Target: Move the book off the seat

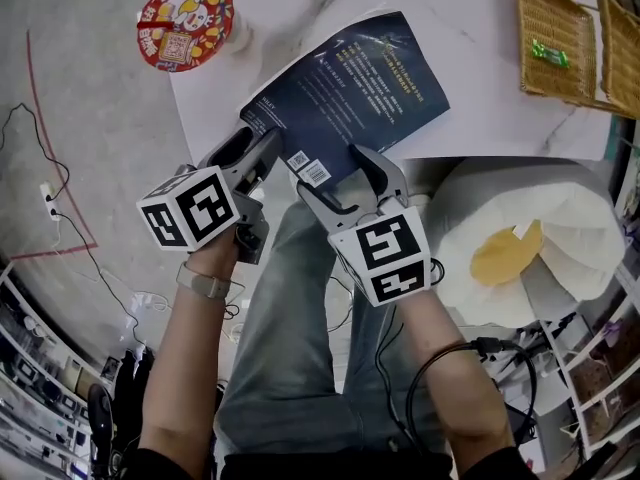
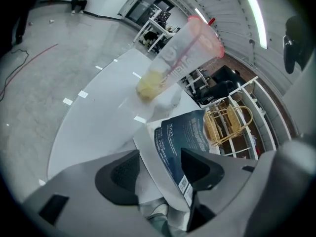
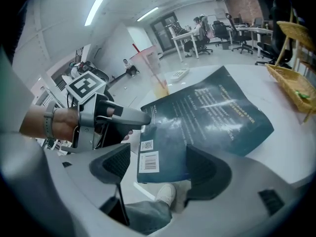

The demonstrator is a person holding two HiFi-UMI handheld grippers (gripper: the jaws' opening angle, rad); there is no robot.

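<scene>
Clearly off the seat [image 1: 560,218], the dark blue book [image 1: 370,83] is lying cover-up on the white table [image 1: 480,118], its near edge jutting past the table's rim above the person's jeans-clad leg [image 1: 290,338]. Only the head view is taking in the seat, which is standing well apart to the right and carrying a yellow patch [image 1: 505,253] too vague to name.

The left gripper [image 1: 268,158] is hanging at the book's left corner. From its own camera, the left gripper [image 2: 160,169] is showing jaws spread wide, with the book [image 2: 185,132] running edge-on between them and neither pad pressing on it. The right gripper [image 1: 330,176] is likewise released. Its own view is showing the right gripper [image 3: 158,164] with jaws standing apart around the barcode [image 3: 149,162] end of the book [image 3: 217,117], clamping nothing. That view alone is catching the left gripper [image 3: 126,117] side-on beside the book's corner.

The cup [image 1: 185,23], only a red printed lid from overhead, is appearing in the left gripper view as a tall clear cup [image 2: 177,58] holding something yellowish. A wicker basket [image 1: 555,38] with a green sweet [image 1: 550,53] inside is sitting at the table's far right, cut off by the frame. Cables [image 1: 60,198] are trailing across the floor.
</scene>
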